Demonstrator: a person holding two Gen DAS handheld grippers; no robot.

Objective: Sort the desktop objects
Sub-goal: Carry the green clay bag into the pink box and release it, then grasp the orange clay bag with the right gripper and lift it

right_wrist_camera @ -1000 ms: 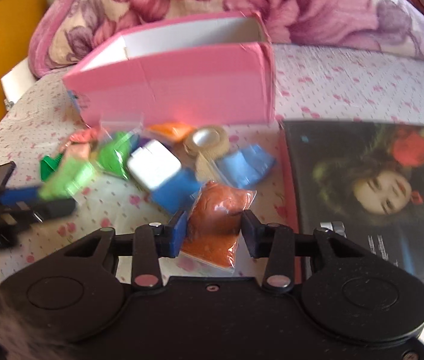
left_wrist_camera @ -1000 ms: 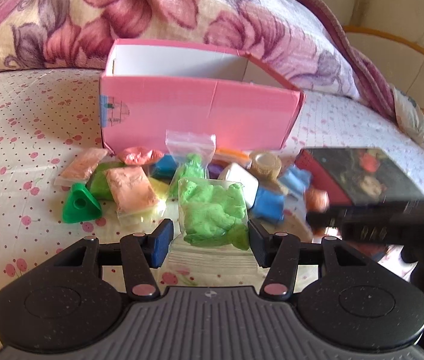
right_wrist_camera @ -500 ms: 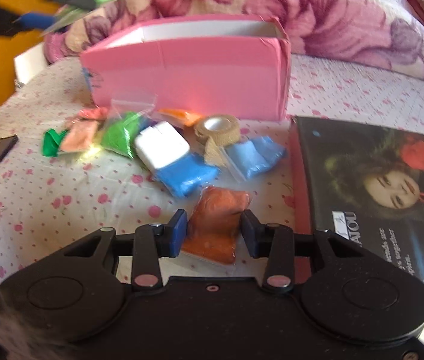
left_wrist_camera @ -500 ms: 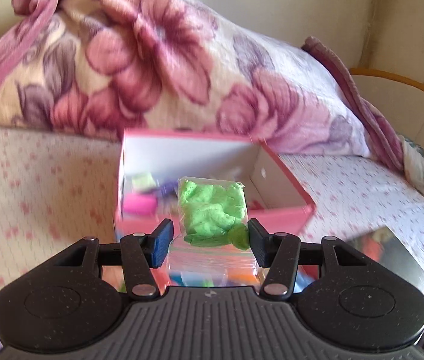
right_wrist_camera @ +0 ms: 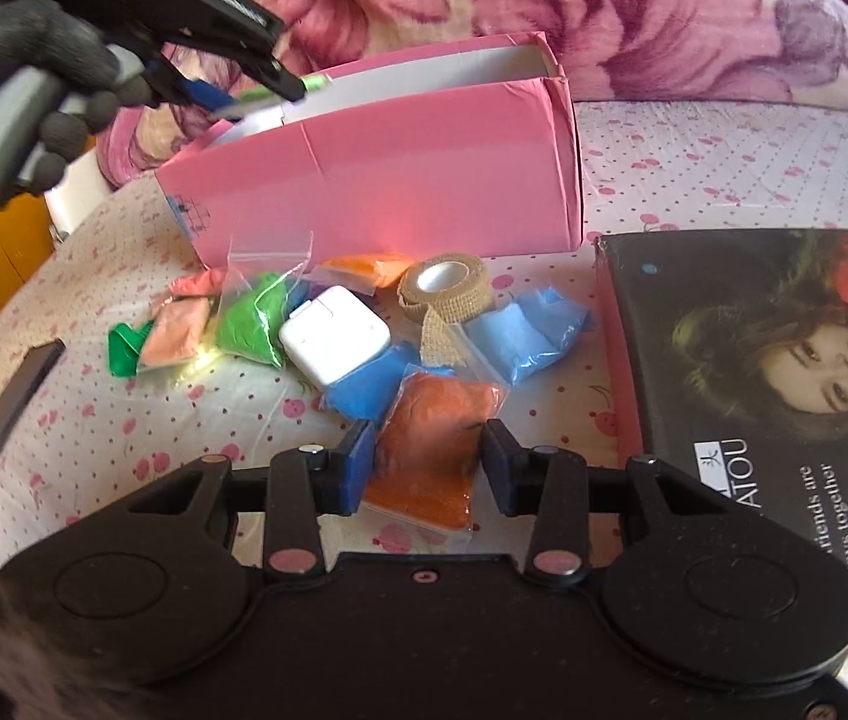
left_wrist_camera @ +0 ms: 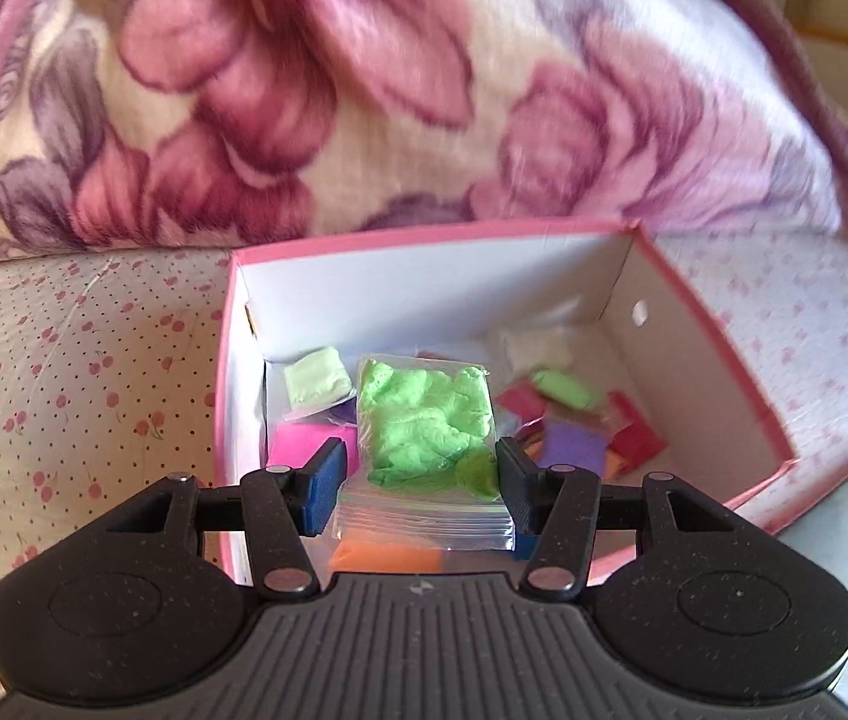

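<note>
The left gripper clasps a clear bag of green clay by its sides, held above the open pink box. Inside the box lie a pale green piece, magenta, purple and red packets; parts of them are hidden behind the bag, and an orange packet below it is blurred.

The right gripper stands spread over an orange clay bag in front of the box, on the cherry-print cloth; the bag lies between the fingers, and whether they touch it cannot be told.

Also in front of the box: a white charger, a tan bandage roll, blue bags, a second green bag and a peach bag partly covering a green piece.

Right of the box lies a book, cut off by the frame; its cover reads "ATOU" and "friends are ...ways together in spirit."

A dark bar lies far left of the box.
</note>
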